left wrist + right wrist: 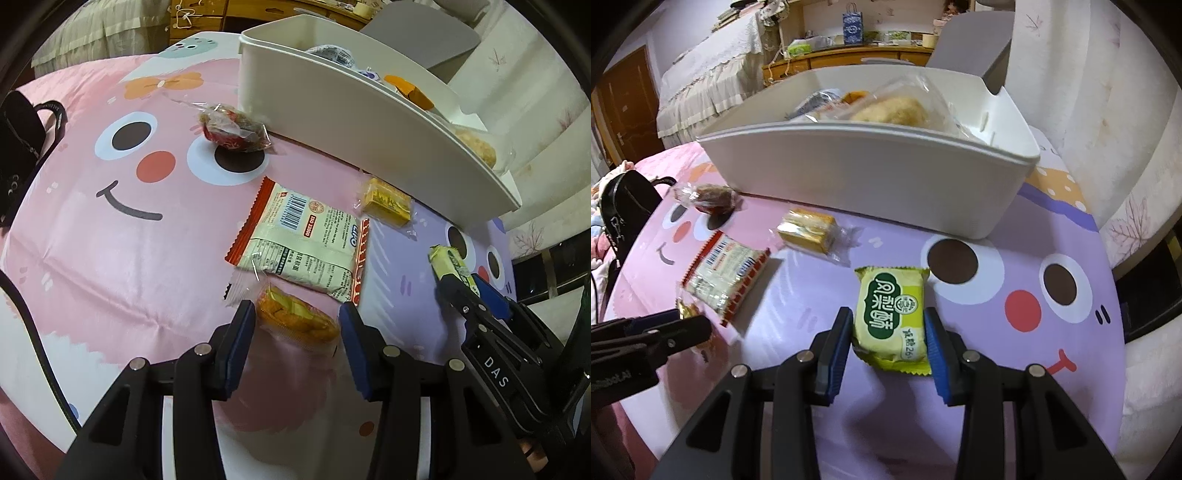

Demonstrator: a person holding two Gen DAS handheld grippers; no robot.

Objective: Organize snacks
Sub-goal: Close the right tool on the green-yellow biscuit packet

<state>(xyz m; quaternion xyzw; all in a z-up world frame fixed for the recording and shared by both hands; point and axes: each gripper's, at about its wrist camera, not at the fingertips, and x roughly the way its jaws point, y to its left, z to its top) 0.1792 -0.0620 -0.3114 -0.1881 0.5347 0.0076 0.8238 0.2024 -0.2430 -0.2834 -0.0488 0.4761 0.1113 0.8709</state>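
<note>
Right-wrist view shows the right gripper (888,334) pinching the green snack pack (891,320) by its sides, ready to lift it into the white bin (871,173) ahead.

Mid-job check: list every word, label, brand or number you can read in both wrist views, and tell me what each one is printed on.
"ISO 22000": red-edged snack packet, beside its barcode.
"LIPO": same packet, upside down; rest of its print too small.
"DAS": right gripper body, seen in the left wrist view.
"26": green-and-yellow pastry packet; its large Chinese characters are clear, but I will not transcribe them.
White lettering on left gripper: cut off, unreadable.
Packets in white bin: nothing legible.
</note>
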